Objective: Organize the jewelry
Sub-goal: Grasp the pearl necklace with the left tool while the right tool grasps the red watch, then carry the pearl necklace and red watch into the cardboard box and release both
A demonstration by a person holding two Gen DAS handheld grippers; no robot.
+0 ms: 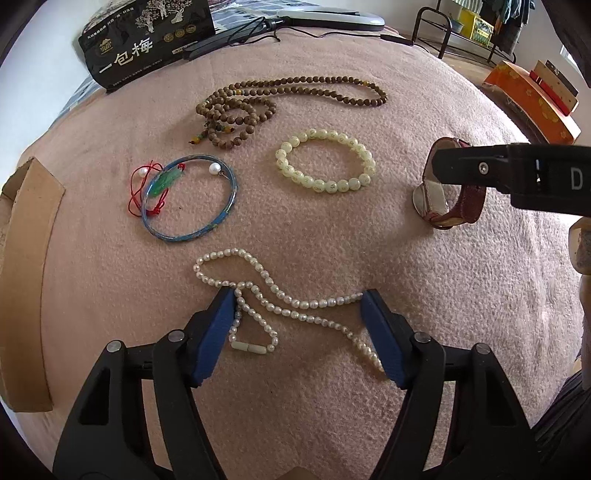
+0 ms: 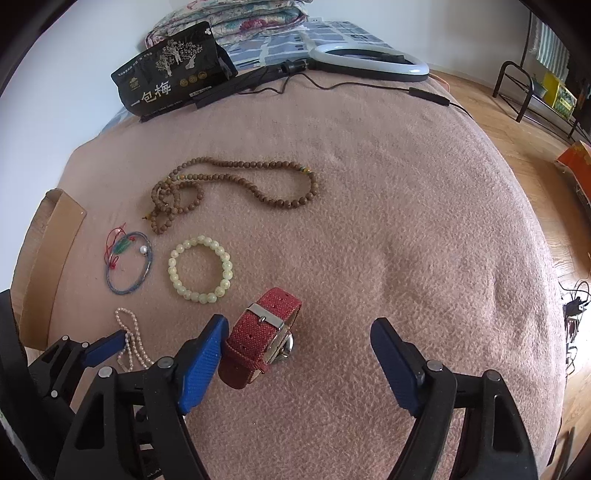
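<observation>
Pink blanket (image 2: 369, 206) covers the work surface. Black snack bag (image 2: 168, 75) with white Chinese print at the far edge, ring light (image 2: 369, 61) lying flat beside it, its black cable (image 2: 428, 95) trailing right. Folded floral bedding (image 2: 236, 18) behind the bag. Cardboard piece (image 1: 31, 280) at the left edge. Orange patterned box (image 1: 532, 99) and black metal rack (image 2: 532, 92) on the wood floor, right side.

Bangle (image 1: 190, 199) lies left of bead bracelet (image 1: 327, 160), pearl necklace (image 1: 273, 299) nearer
</observation>
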